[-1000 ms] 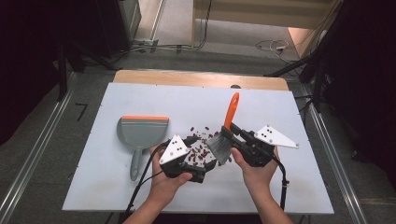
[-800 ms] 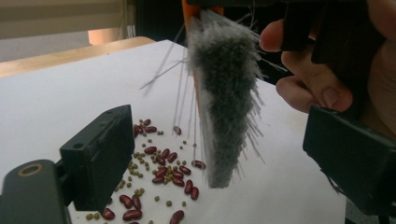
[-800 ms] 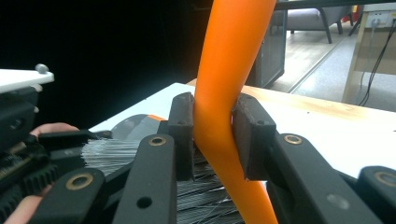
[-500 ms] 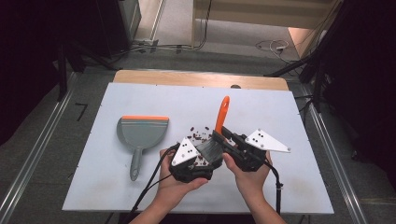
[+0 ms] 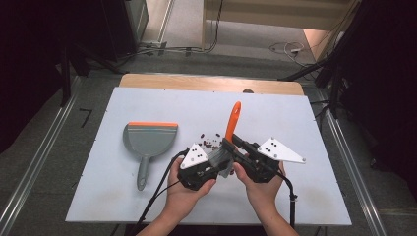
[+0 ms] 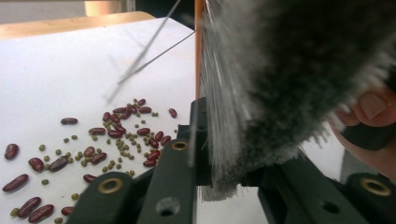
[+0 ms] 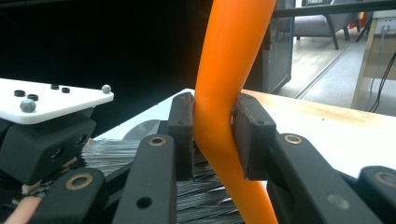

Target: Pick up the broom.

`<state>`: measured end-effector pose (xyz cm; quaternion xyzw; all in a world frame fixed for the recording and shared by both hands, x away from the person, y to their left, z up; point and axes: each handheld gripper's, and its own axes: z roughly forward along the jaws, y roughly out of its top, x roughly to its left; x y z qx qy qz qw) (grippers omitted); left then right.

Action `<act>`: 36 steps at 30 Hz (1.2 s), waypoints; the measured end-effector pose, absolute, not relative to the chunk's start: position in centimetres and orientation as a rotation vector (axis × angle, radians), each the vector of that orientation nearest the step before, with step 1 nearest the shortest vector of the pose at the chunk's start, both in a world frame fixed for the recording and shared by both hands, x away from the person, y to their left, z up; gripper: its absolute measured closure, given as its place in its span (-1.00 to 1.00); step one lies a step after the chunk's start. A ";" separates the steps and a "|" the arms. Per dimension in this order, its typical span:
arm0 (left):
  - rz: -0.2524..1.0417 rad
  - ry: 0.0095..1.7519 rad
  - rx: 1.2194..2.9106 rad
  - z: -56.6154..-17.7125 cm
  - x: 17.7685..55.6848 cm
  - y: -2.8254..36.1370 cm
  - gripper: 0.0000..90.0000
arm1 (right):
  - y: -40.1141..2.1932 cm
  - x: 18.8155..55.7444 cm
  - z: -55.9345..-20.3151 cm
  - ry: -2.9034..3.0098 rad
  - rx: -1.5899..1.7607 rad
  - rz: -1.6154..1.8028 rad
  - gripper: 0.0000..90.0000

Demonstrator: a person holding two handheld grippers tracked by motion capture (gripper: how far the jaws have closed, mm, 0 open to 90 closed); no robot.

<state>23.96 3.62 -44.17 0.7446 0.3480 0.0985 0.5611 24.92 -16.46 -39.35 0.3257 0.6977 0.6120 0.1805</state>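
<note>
A brush with an orange handle (image 5: 233, 119) stands tilted over the white table (image 5: 305, 196). My right gripper (image 5: 229, 143) is shut on the handle (image 7: 219, 116) low down, where it bends toward the head. The grey bristles (image 6: 289, 84) hang between the jaws of my left gripper (image 6: 226, 163), which pinch their lower edge; in the high view the left gripper (image 5: 220, 166) sits just left of the brush head. Red beans and small green ones (image 6: 123, 135) lie scattered on the table in front of the bristles (image 5: 210, 142).
A grey dustpan with an orange lip (image 5: 147, 140) lies flat to the left, handle toward the person. A wooden strip (image 5: 206, 82) borders the table's far edge. Both hands hold the grippers close together near the front middle; cables trail off the front edge.
My left gripper has moved right, away from the dustpan, to the brush head. The right gripper has shifted the brush slightly left, and the handle now stands steeper.
</note>
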 end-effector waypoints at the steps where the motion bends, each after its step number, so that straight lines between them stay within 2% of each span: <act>1: 0.224 0.814 1.756 -44.2 24.0 3.7 0.86 | -16.4 25.0 -39.4 1.974 0.930 1.737 0.53; 6: 0.211 0.771 1.776 -44.1 24.3 4.4 0.91 | -16.6 25.5 -39.3 2.025 0.902 1.754 0.50; 13: 0.200 0.759 1.754 -43.6 24.8 6.3 0.91 | -17.7 26.1 -38.4 2.078 0.794 1.828 0.09; 26: 0.140 0.584 1.817 -42.7 24.9 8.7 0.91 | -20.1 28.3 -38.5 2.289 0.601 1.908 0.11; 36: 0.076 0.487 1.844 -42.7 24.8 9.0 0.91 | -19.3 28.3 -39.7 2.399 0.463 1.921 0.11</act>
